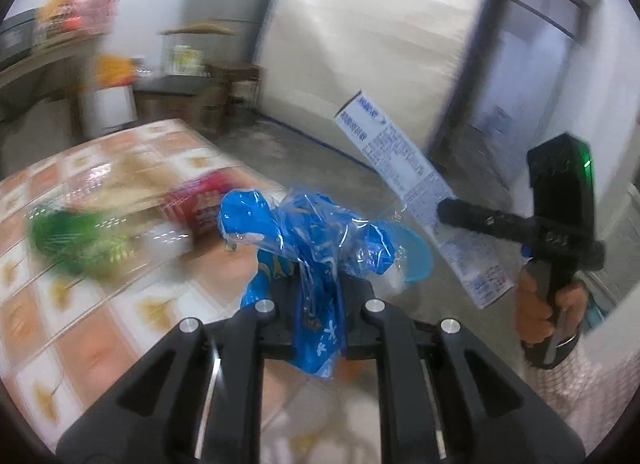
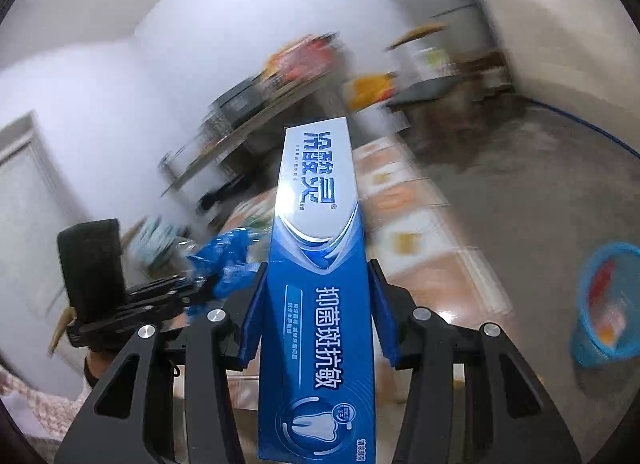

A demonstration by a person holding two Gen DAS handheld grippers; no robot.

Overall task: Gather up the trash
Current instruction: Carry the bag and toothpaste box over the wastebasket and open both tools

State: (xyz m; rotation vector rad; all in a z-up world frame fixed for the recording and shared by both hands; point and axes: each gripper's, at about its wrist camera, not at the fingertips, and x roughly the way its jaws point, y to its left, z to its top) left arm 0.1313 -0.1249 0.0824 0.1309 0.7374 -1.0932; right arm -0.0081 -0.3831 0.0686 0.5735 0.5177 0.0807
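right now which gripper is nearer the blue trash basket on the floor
Right. The right gripper, holding the toothpaste box, has the blue basket close beside it; the left gripper sits farther away.

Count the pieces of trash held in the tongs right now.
2. A crumpled blue plastic wrapper is pinched in the left tongs; a blue toothpaste box is clamped in the right tongs. More trash sits blurred on the table.

**a bare white room with a concrete floor**

plain white plastered walls (image 2: 168, 24) rise over a grey concrete floor (image 1: 280, 152). a large cream mattress (image 1: 360, 44) leans upright against one wall, beside a dark-framed doorway (image 1: 540, 56). a long shelf of blurred, colourful clutter (image 2: 256, 104) runs along another wall. a table with an orange-and-white tiled-pattern cloth (image 1: 80, 324) fills the foreground.
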